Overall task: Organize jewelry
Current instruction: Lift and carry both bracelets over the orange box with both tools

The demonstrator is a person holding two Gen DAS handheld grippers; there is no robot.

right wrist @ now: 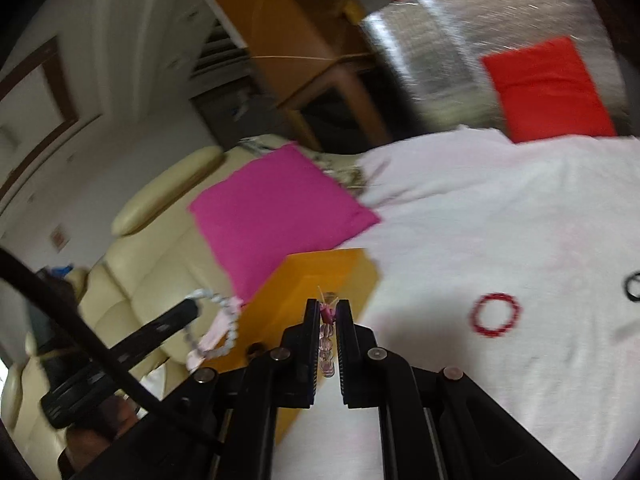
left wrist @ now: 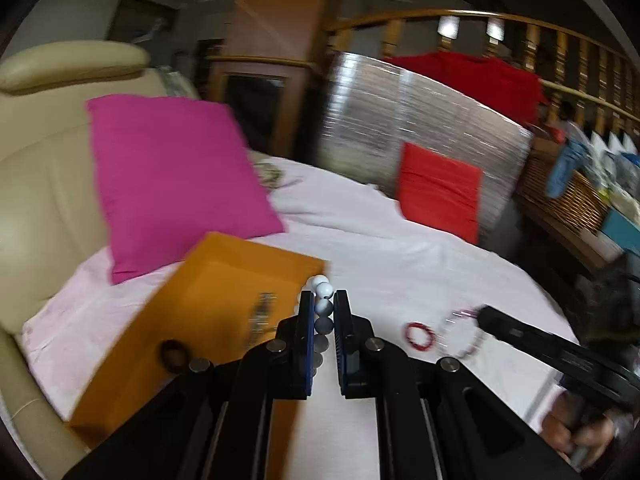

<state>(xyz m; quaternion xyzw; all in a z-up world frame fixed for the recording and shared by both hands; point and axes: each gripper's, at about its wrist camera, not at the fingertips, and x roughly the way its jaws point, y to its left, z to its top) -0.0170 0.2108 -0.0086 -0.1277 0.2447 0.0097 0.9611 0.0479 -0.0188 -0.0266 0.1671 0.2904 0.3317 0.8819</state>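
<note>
My left gripper (left wrist: 323, 300) pinches a white bead bracelet (left wrist: 323, 290); my right gripper (right wrist: 328, 307) pinches a clear pink bracelet (right wrist: 327, 334) near the orange box (right wrist: 320, 276).

We hold both grippers level and side by side, the left gripper (left wrist: 324, 300) and the right gripper (right wrist: 329, 308), each with fingers nearly closed, pinching a beaded strand.

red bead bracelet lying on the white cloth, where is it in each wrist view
Left wrist view: the red bead bracelet lies low and right of centre, just right of the left gripper.
Right wrist view: the same bracelet lies right of centre, to the right of the right gripper.
Shared landmark: the orange box, in front of the pink cushion.
</note>
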